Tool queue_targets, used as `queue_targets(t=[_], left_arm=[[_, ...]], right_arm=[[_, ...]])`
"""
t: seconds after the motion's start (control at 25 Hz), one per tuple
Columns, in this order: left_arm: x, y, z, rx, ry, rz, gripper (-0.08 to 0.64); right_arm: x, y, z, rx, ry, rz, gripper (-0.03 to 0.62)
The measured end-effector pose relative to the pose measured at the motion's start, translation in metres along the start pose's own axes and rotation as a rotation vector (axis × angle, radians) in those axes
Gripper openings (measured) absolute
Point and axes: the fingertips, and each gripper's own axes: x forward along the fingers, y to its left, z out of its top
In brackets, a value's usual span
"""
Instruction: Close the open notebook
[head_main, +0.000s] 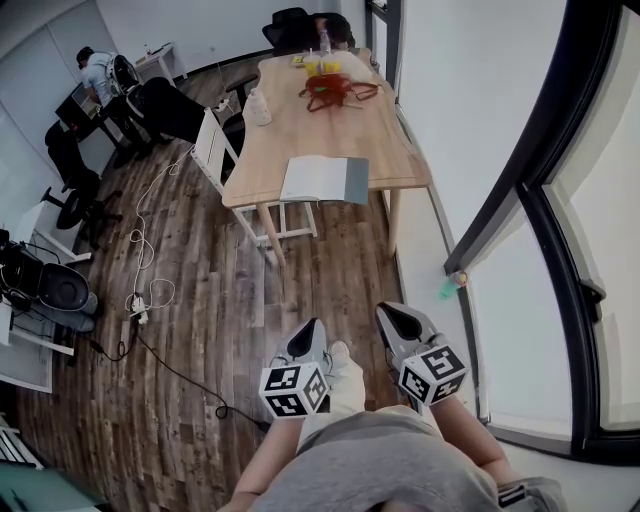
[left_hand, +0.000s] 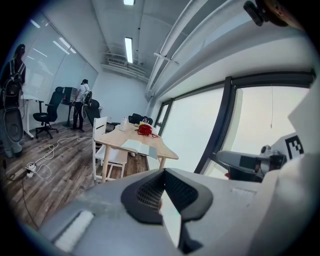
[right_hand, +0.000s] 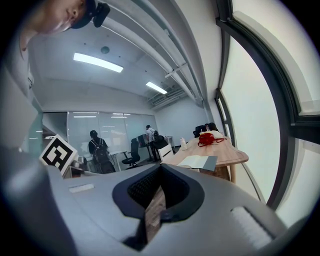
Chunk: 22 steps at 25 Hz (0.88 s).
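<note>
Both left gripper (head_main: 310, 330) and right gripper (head_main: 398, 318) have jaws pressed together, well apart from notebook (head_main: 322, 180)

In the head view, the pages of the open notebook (head_main: 322, 180) are too small to read. At twelve o'clock on the table (head_main: 290, 125), a red tangle (head_main: 335, 90) and yellow items (head_main: 328, 67) cannot be identified, nor can a green object (head_main: 450, 286) at four o'clock.

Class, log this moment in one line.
white-and-grey notebook: open on wooden table, untouched | left gripper: shut, empty | right gripper: shut, empty
</note>
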Motion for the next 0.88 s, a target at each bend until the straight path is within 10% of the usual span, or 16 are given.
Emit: queue_targets(t=[0.88], left_arm=[[0.121,0.074,0.092,0.005,0.006,-0.029,0.005]], right_arm=[[0.148,-0.050,0.054,-0.009,0.010,-0.002,-0.002]])
